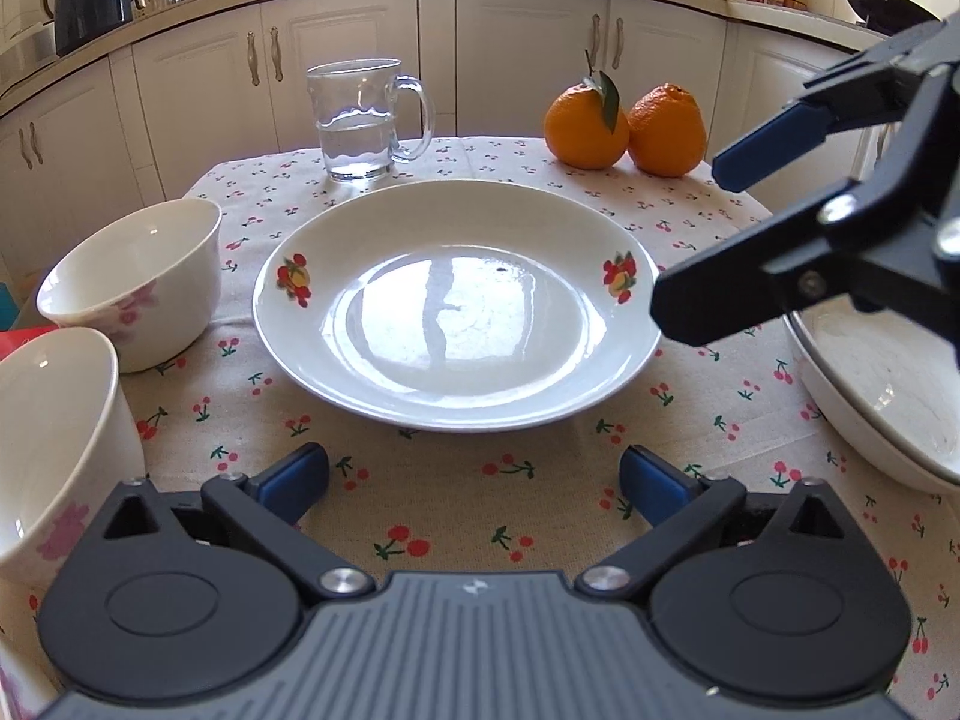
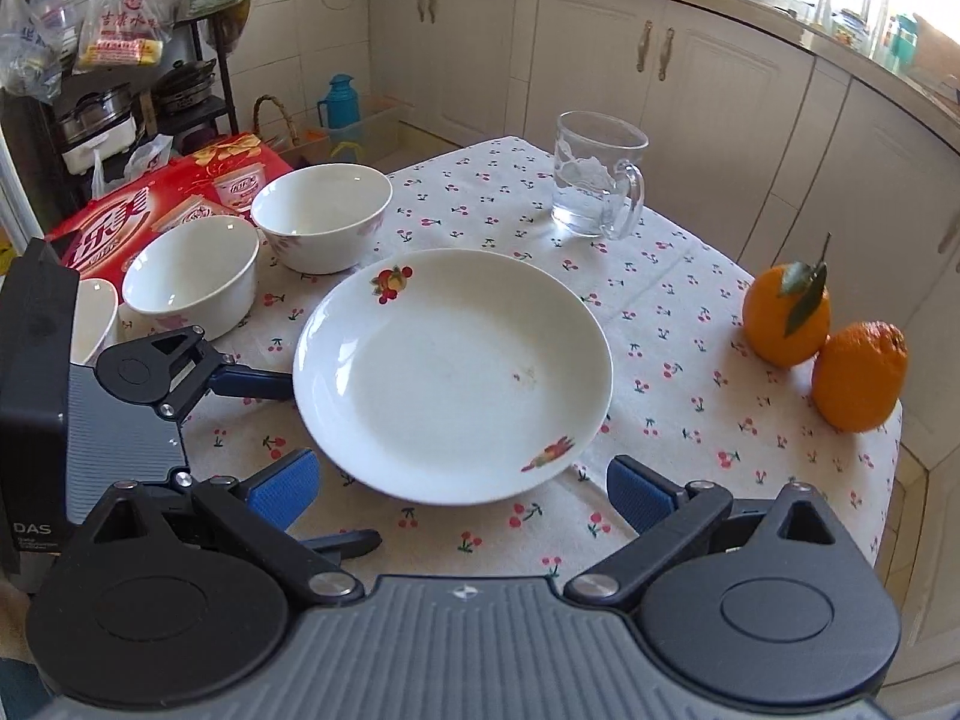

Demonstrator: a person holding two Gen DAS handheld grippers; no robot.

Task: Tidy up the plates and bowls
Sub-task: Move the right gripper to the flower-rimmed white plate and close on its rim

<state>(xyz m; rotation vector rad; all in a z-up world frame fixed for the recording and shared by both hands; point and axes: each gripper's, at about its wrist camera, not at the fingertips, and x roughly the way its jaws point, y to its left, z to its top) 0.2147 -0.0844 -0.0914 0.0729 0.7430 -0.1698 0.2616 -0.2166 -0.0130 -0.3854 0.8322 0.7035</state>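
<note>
A white plate with fruit prints [image 1: 456, 306] lies in the middle of the cherry-print tablecloth; it also shows in the right wrist view [image 2: 450, 372]. Two white bowls [image 1: 138, 282] [image 1: 54, 444] stand to its left, seen too in the right wrist view [image 2: 321, 213] [image 2: 192, 273], with a third bowl [image 2: 93, 315] partly hidden. A second white plate [image 1: 888, 396] lies at the right edge. My left gripper [image 1: 474, 483] is open and empty, just short of the plate's near rim. My right gripper [image 2: 462, 492] is open and empty by the plate's rim.
A glass mug of water [image 1: 366, 120] [image 2: 594, 183] stands behind the plate. Two oranges [image 1: 624, 126] [image 2: 822, 354] sit at the table's far right. A red package [image 2: 162, 198] lies beyond the bowls. Kitchen cabinets surround the small table [image 2: 660, 324].
</note>
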